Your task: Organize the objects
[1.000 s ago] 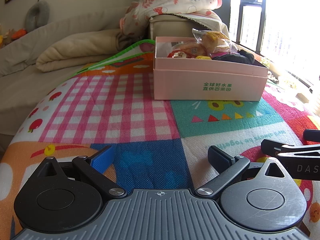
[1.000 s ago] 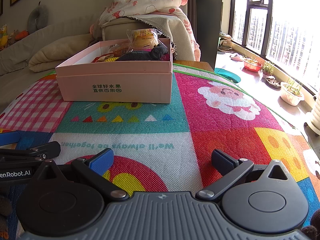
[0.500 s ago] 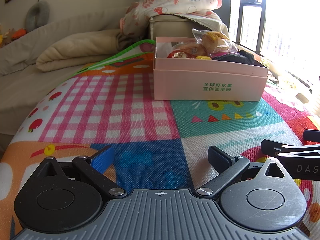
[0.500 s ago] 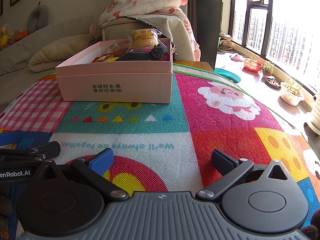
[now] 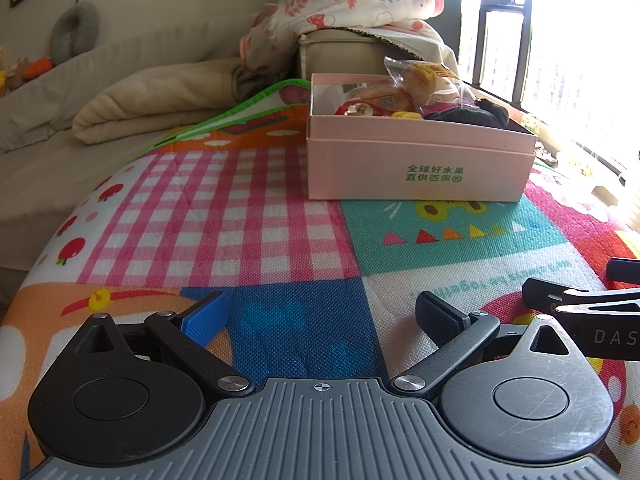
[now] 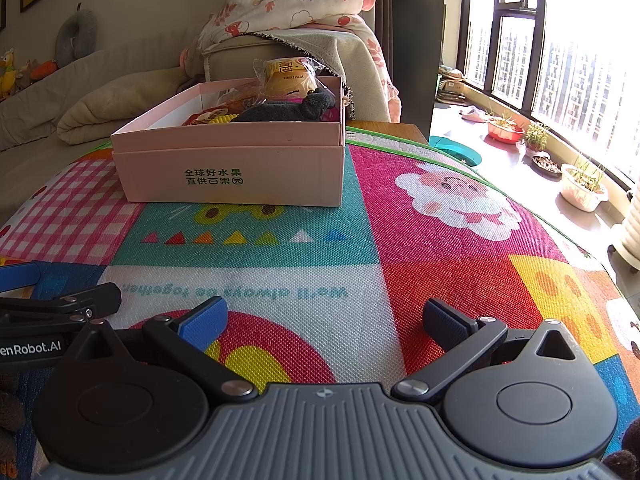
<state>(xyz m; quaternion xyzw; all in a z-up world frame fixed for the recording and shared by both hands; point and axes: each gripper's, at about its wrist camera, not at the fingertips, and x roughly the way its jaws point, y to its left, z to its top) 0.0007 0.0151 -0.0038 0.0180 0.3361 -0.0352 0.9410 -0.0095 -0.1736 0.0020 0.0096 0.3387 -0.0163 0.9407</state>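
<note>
A pink box (image 5: 420, 168) sits on the bright mat (image 5: 248, 216) that covers the bench, and it serves as the landmark here. Inside it lie a wrapped bun (image 6: 286, 78) at the far side, a dark cloth (image 6: 288, 109) just in front of the bun, and some red and yellow packets (image 6: 210, 117) to the left of the cloth (their labels are too small to read). The left tool (image 5: 320, 316) hovers over the mat well short of the box, its jaws spread wide with nothing between them. The right tool (image 6: 325, 320) hangs beside it, equally far from the box, jaws likewise apart and empty. Behind the box stands a beige seat (image 6: 276, 54) draped with a floral blanket (image 6: 292, 0). To the box's right, potted plants (image 6: 582, 186) line the window sill.
</note>
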